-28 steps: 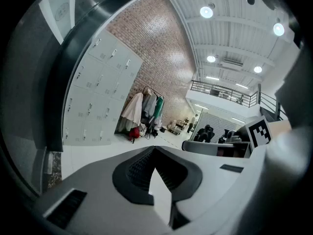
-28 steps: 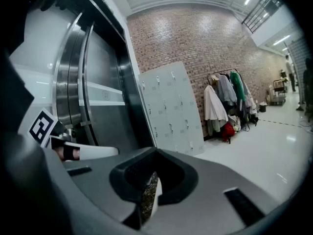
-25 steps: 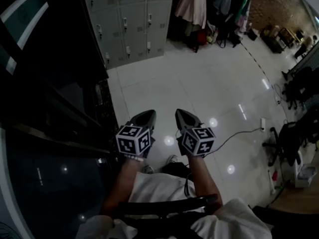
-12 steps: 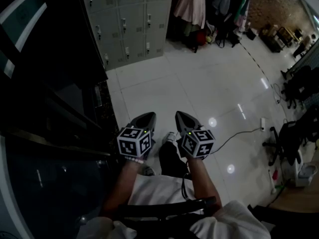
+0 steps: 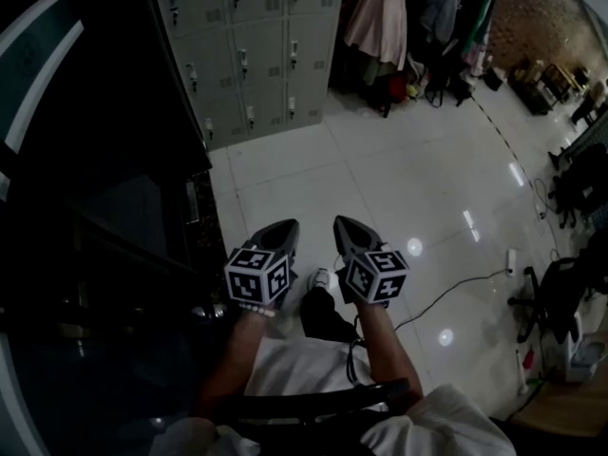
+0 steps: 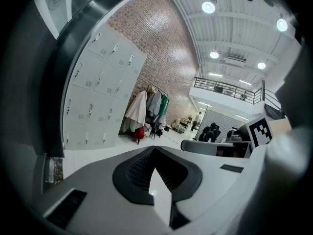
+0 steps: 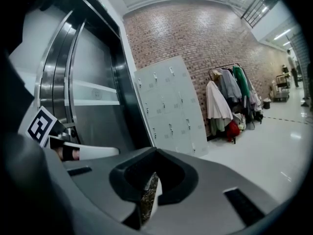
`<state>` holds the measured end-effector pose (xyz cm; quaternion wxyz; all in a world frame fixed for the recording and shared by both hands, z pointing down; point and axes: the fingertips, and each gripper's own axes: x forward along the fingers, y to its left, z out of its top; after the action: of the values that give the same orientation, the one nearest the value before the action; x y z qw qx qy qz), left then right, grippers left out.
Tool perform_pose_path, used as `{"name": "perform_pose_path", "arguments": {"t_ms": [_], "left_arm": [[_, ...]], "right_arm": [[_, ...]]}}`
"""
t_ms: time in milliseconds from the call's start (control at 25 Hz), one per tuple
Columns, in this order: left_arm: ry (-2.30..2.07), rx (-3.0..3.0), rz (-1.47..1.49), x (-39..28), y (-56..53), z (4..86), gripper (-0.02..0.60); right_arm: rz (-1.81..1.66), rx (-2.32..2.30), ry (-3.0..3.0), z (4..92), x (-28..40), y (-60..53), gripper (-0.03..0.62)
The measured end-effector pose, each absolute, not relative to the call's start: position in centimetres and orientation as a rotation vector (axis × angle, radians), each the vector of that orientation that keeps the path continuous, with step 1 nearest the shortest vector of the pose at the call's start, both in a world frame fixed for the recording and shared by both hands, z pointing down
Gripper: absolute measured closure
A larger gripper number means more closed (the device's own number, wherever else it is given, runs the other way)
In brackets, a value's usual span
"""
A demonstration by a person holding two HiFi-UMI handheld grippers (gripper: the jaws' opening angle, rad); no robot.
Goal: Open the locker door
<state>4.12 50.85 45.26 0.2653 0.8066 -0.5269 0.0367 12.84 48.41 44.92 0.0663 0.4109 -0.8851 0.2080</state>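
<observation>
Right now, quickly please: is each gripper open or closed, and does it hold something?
Left gripper: closed, holding nothing.
Right gripper: closed, holding nothing.

Both grippers out in front of me, side by side, jaws closed.
I hold the left gripper and the right gripper level with each other, near but apart, pointing ahead and slightly down. Each pair of jaws meets at the tips, nothing between. My left forearm and right forearm run back to my body.
</observation>
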Motion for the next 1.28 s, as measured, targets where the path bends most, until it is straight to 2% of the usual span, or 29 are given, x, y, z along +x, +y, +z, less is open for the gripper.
{"name": "perform_pose_path", "arguments": {"t_ms": [520,800,1280], "left_arm": [[-1.429,2.218,0.12,6.9,29.9,43.6,0.583],[-1.445,2.203,0.113,8.3,22.2,43.5,0.583],[-1.479,2.152,0.092,3.9,8.7,45.6,0.583]], "right_arm": [[0.637,1.188,-2.689,45.0,13.7,28.3,0.586],[0.641,1.133,-2.689,45.5,14.5,20.9,0.586],[0.641,1.071,-2.662,47.9,10.5,8.2,0.586]]}}
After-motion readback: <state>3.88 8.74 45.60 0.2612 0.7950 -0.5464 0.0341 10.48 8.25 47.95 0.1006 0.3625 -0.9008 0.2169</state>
